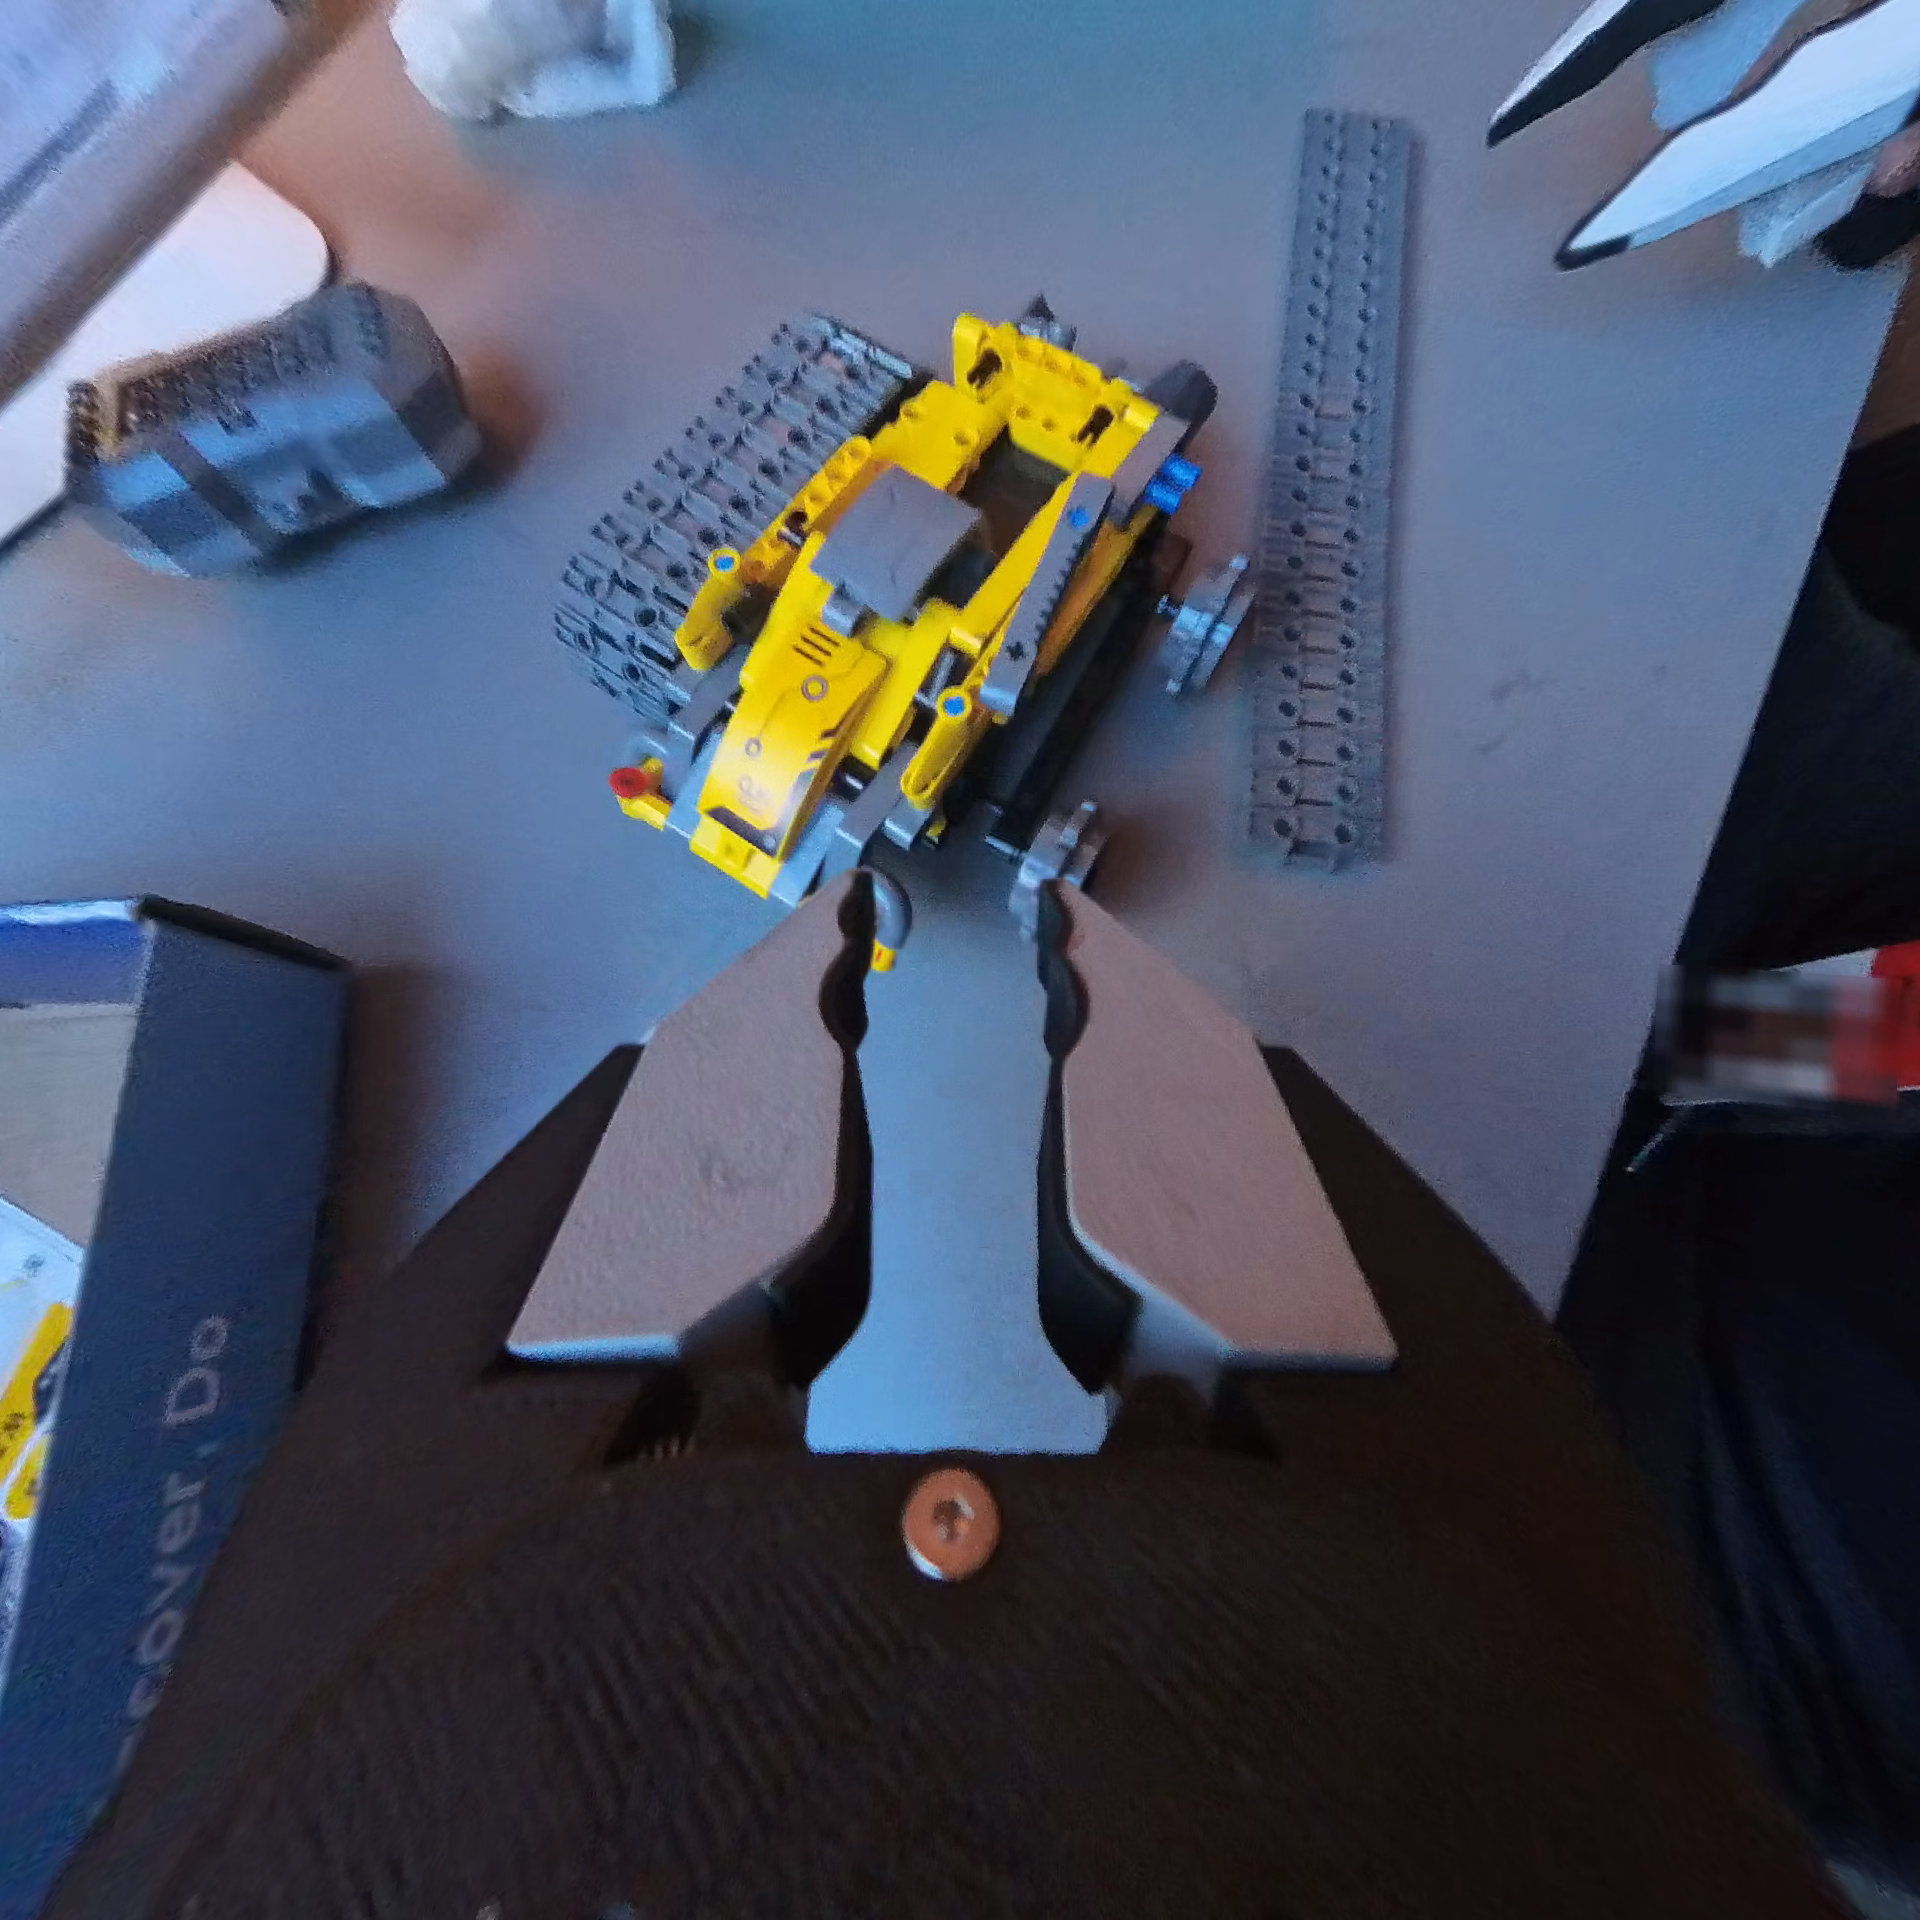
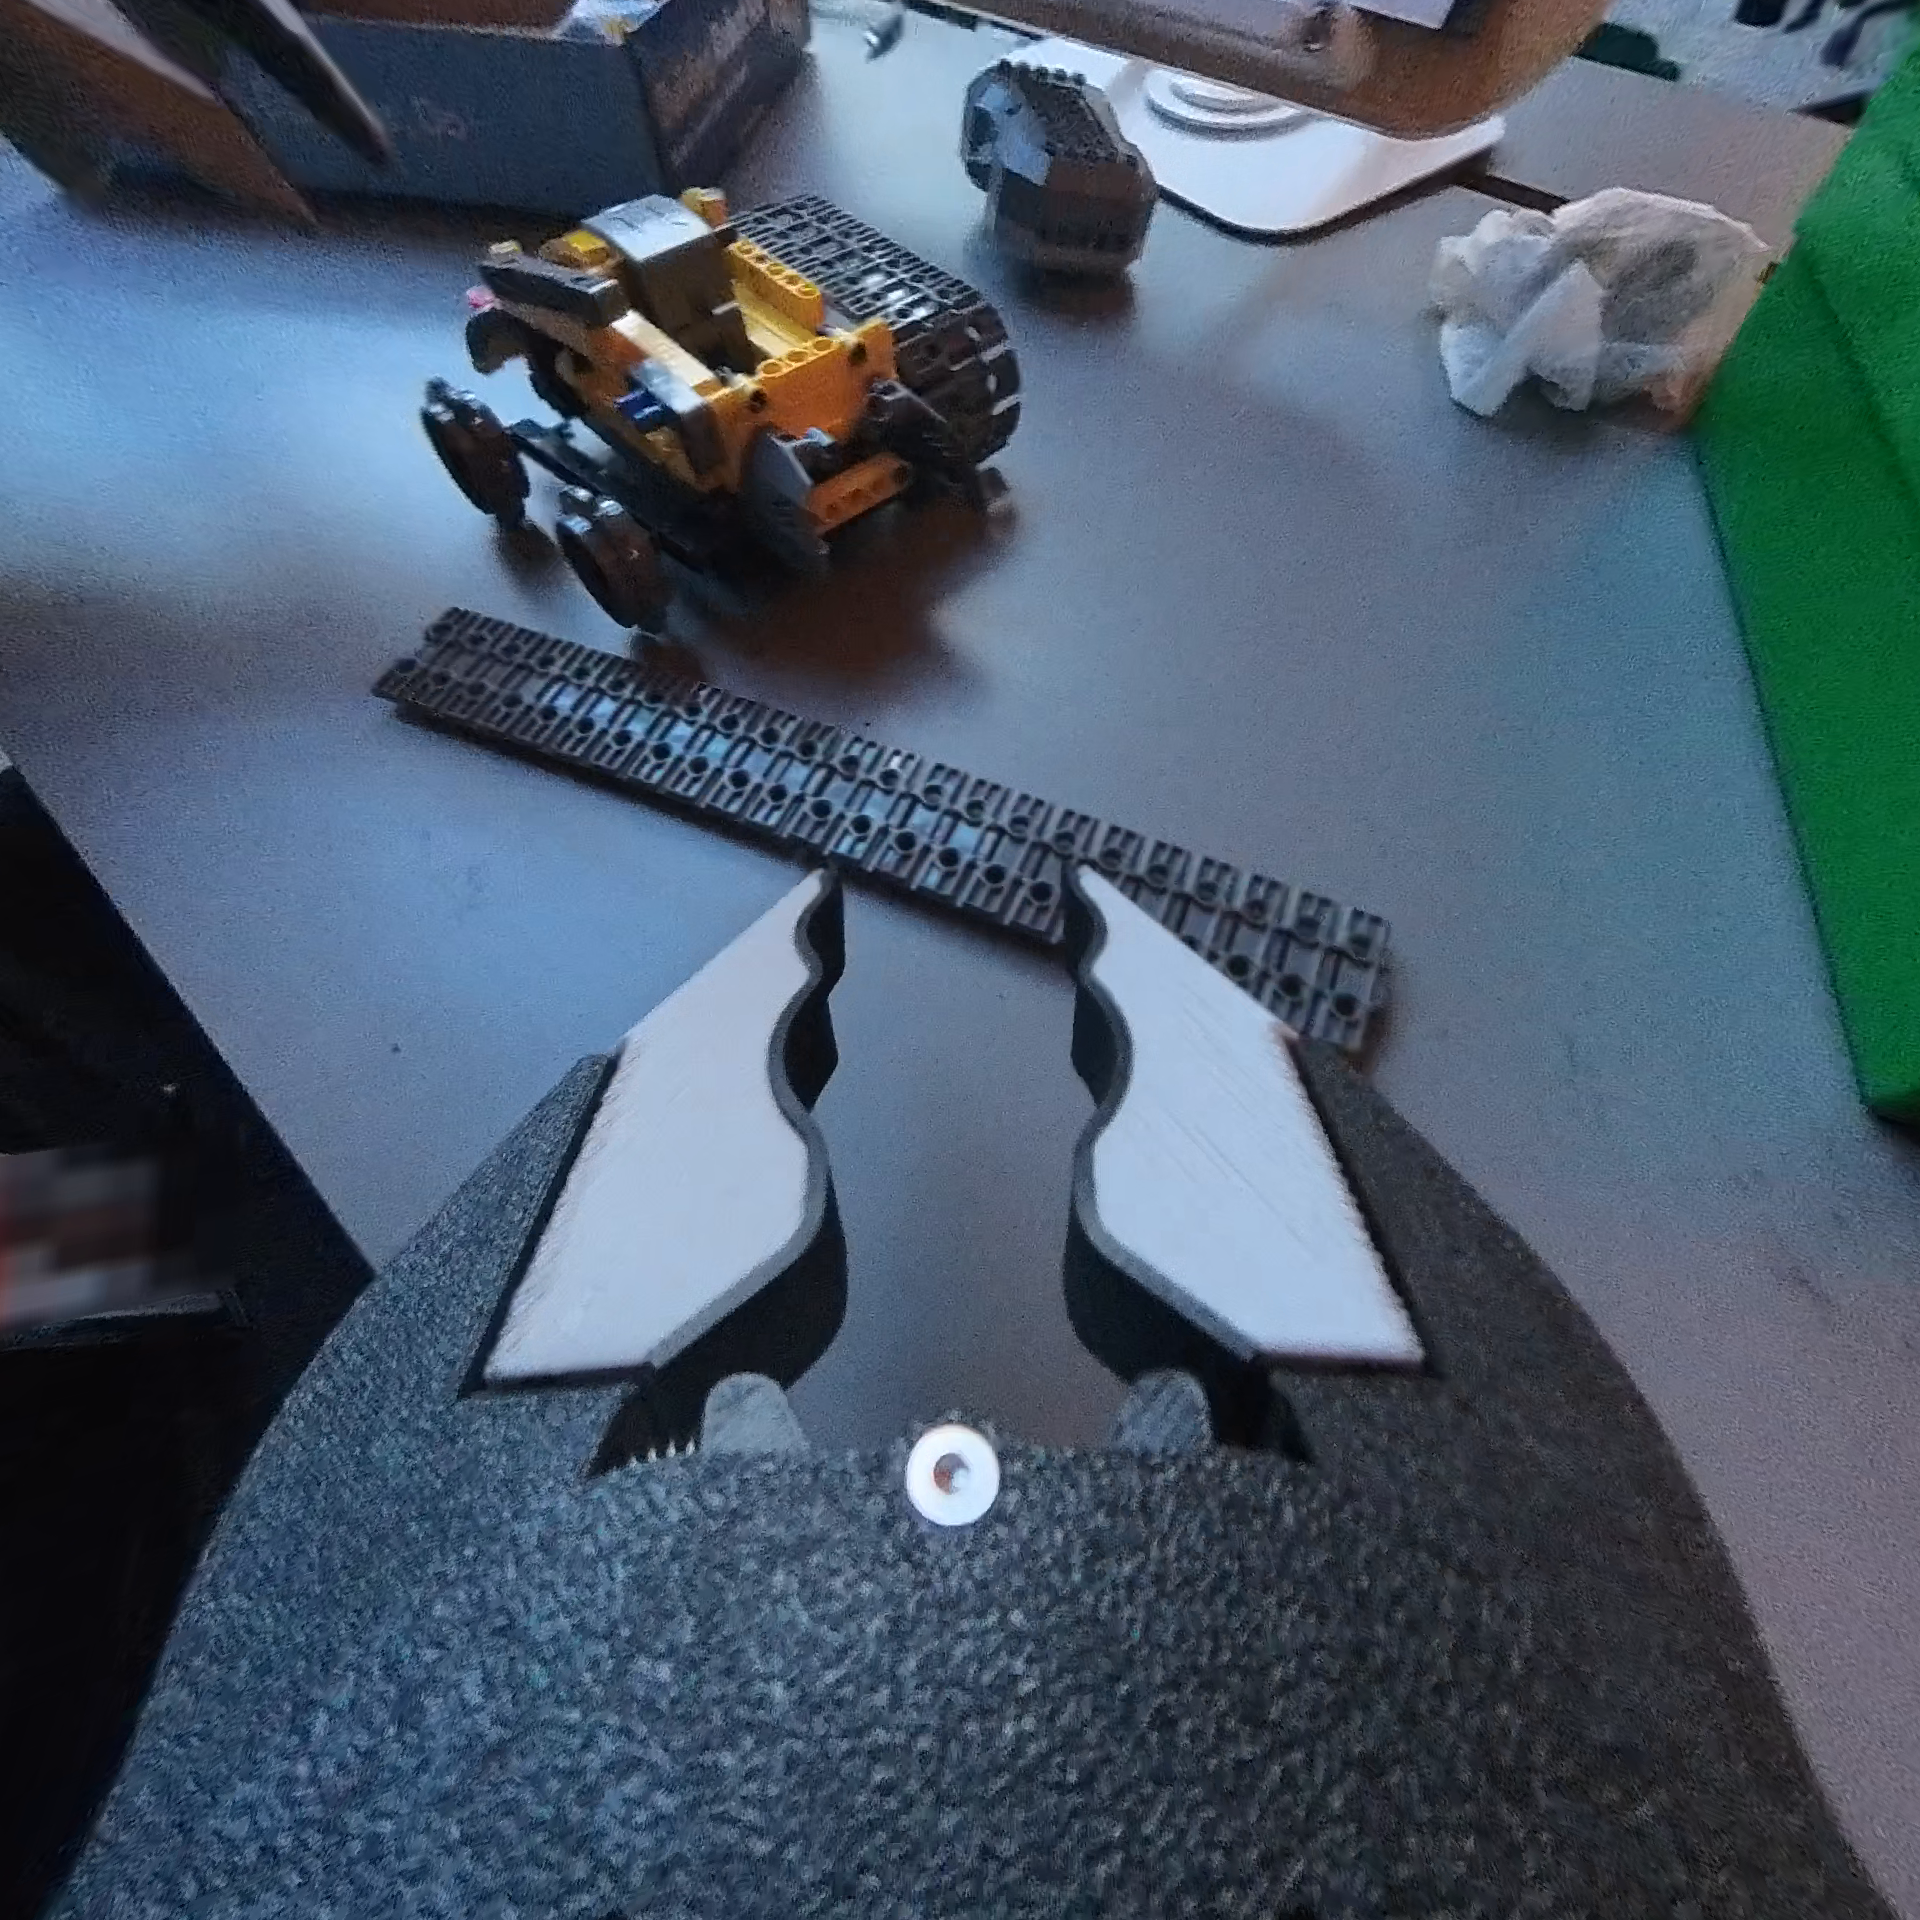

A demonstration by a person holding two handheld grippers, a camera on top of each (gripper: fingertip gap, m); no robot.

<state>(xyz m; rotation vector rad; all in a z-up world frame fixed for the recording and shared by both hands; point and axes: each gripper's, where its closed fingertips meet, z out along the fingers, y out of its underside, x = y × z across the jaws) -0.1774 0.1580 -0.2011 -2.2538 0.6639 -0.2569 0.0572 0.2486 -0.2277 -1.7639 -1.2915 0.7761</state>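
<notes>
Left wrist view: your left gripper (image 1: pixel 954 894) hovered with fingers parted and empty at the front of the yellow-and-grey brick-built tracked vehicle (image 1: pixel 894 603), mid-worktop (image 1: pixel 364 727).

Right wrist view: your right gripper (image 2: pixel 951 883), fingers spread, held nothing, tips over the loose dark-grey plastic track strip (image 2: pixel 727 758).

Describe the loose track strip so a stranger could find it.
On the dark table, find the yellow brick-built tracked vehicle. Beside its bare wheels lies the loose track strip: flat, straight, dark grey, unlike the looped track on the vehicle.
</notes>
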